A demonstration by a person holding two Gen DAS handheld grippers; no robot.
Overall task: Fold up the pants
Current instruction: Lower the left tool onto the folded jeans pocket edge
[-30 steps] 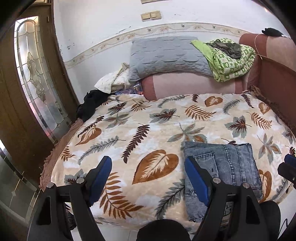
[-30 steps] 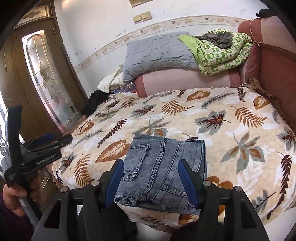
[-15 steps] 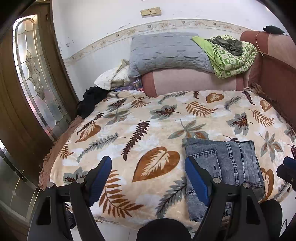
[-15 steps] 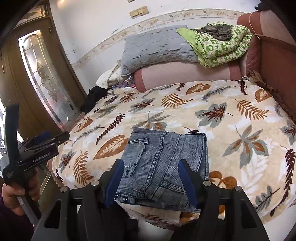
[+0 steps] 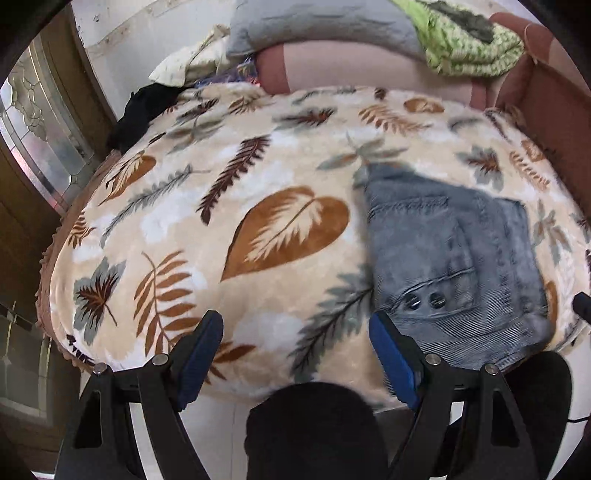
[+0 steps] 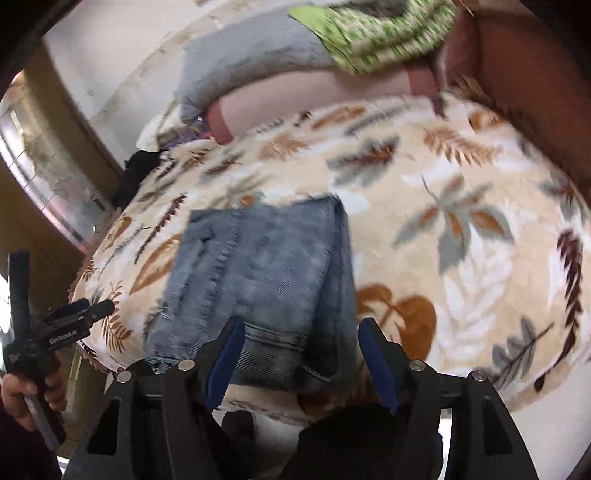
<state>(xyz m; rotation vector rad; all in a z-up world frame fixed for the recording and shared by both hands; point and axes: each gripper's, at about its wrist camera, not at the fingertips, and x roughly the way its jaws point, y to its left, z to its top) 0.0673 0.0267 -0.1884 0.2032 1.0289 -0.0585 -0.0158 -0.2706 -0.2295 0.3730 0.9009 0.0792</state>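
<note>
While both tools hang over the near edge of the bed, the findings stand as follows.

Right gripper [image 6: 299, 354]: jaws parted and just now widening; the near hem of the jeans lies in the gap, pads not pressing on the cloth.

Left gripper [image 5: 295, 354]: jaws spread wide, nothing between them, only leaf-print blanket beneath; its right finger [image 5: 391, 365] sits just beside the lower left corner of the jeans.

Left hand [image 6: 22, 391]: seen at the lower left of the right wrist view, wrapped round the handle of its tool.

Jeans [image 5: 454, 266]: grey-blue denim, folded into a compact rectangle, lying flat near the front edge of the bed, towards its right side; two dark buttons show near the closer corner.

Blanket [image 5: 207, 236]: cream, with brown and grey leaves, covers the bed.

Grey pillow [image 5: 317, 22]: at the far end, resting on a pink bolster [image 5: 362, 66].

Green patterned cloth [image 5: 469, 44]: heaped just right of the pillow.

Black garment [image 5: 144, 110]: at the far left edge of the bed.

Door [image 5: 40, 140]: wooden with leaded glass, left of the bed.
</note>
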